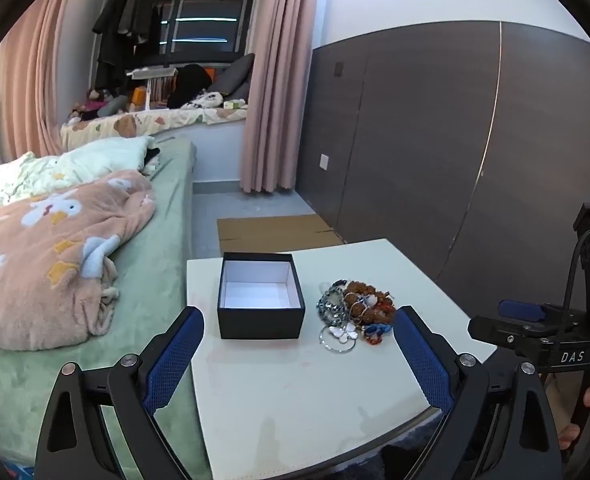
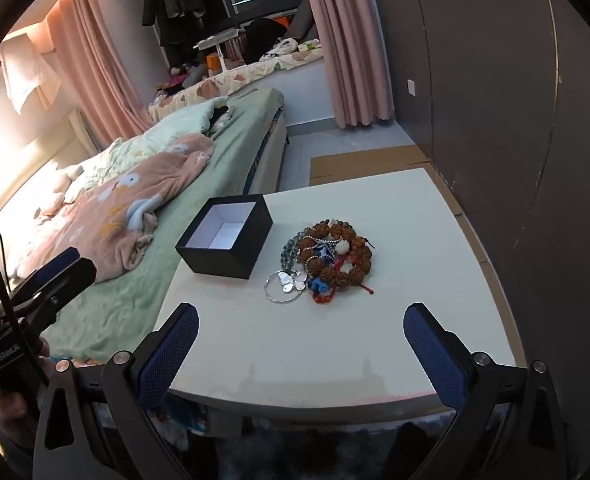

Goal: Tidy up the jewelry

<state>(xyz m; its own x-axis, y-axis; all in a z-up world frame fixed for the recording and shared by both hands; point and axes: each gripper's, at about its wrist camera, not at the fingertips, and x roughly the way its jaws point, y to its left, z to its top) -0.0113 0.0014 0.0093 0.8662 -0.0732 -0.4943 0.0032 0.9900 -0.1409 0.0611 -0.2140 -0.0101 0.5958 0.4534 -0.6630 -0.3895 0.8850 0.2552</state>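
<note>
Brown wooden beads make up most of the jewelry pile (image 2: pixel 325 258), which lies near the middle of the white counter (image 2: pixel 435 240), just to the right of the open black box (image 2: pixel 225 242) and not quite touching it. From your right gripper (image 2: pixel 301 354) the pile sits straight ahead and a little above the gap between the jaws, with bare counter between the blue pads (image 2: pixel 435 360) and the nearest piece, a silver ring (image 2: pixel 281 286) with pale charms at the pile's near left edge. From your left gripper (image 1: pixel 297 360) the same pile (image 1: pixel 355 312) is ahead but off to the right, close to the right pad (image 1: pixel 423 360), while the box (image 1: pixel 261 296) is nearly centred between the jaws. So the right hand looks the better placed for the pile and the left for the box. Both sets of jaws stand wide apart and hold nothing. The box is empty, white inside, and stands toward the counter's left edge beside the bed (image 2: pixel 143 184). The pile has no clear long axis: it is a tangle of rings, with a bluish grey beaded strand (image 2: pixel 291 250) on its left side and red cord (image 2: pixel 349 280) on its near right. I judge that you should pick off a loose outer piece, since the strands overlap and a pull may drag neighbours along.
</note>
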